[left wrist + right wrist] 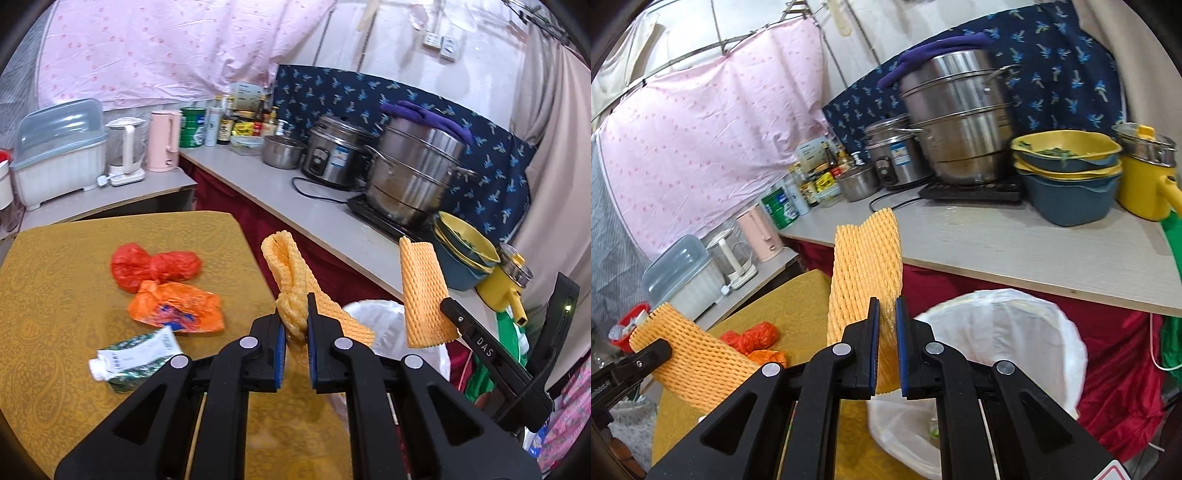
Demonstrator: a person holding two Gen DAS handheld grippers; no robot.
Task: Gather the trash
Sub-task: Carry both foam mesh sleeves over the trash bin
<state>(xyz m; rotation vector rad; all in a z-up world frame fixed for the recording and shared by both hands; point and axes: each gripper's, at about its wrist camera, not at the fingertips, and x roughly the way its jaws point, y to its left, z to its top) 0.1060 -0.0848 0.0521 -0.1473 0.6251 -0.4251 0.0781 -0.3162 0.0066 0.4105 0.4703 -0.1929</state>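
three pieces of trash lie on the yellow bench (55, 280) at the left: a red bag (155, 266), an orange bag (177, 304) just below it, and a squashed green-and-white tube (136, 356) nearest the camera. right of them, the left gripper (293, 321) is clamped on a crumpled orange foam net (291, 269), held above the bench edge. behind it stands the white-lined trash bin (373, 314). farthest right, the right gripper (886, 317) is closed on a second foam net (866, 266), upright beside the bin.
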